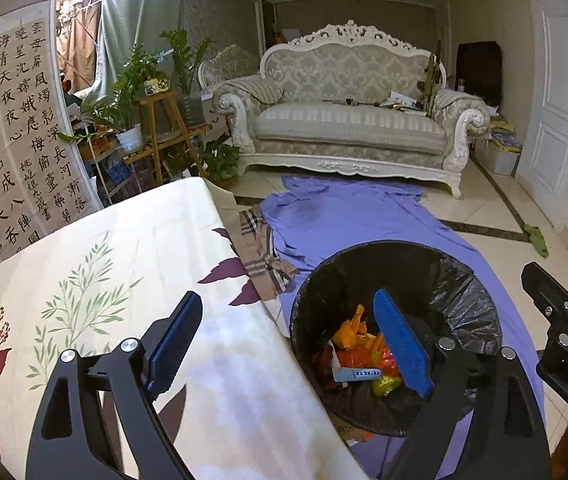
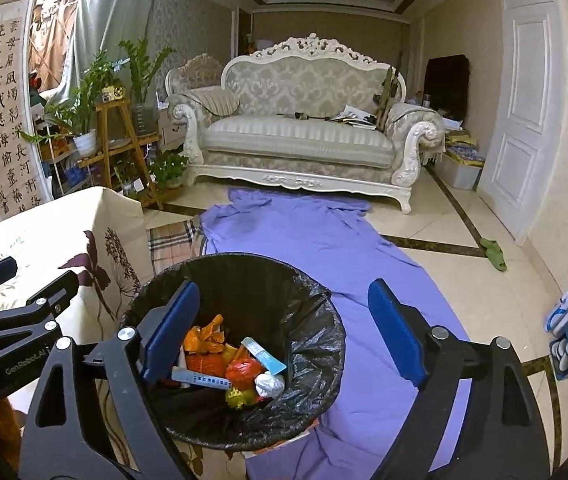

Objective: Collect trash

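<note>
Left claw: jaws spread wide, nothing between the blue pads; its left finger hangs over the floral tabletop, its right finger over the bin's mouth; seen from the right wrist it sits at the far left
Right claw: jaws also wide apart and empty; the left pad overlaps the bin's near-left rim in the picture, the right pad stands over the purple sheet; in the left wrist view only part of it shows at the right edge
Trash bin: round, lined with a black bag, standing on the floor just beside the tabletop's edge; it lies below and between the two claws, touching neither
Trash: lying in the bottom of the bin, below the claws and apart from the pads; orange and red wrappers, a yellow piece, a crumpled white wad, a pale blue flat packet and a white-and-blue box
Tabletop: covered in a cream cloth with leaves and dark purple flowers; left of the bin
Plaid cloth: on the floor between tabletop and sheet
Purple sheet: spread over the tiled floor, under the bin, running to the sofa
Green slippers: on the tiles near the white door
Sofa: ornate, white-framed, against the far wall; potted plants on wooden stands to its left
</note>
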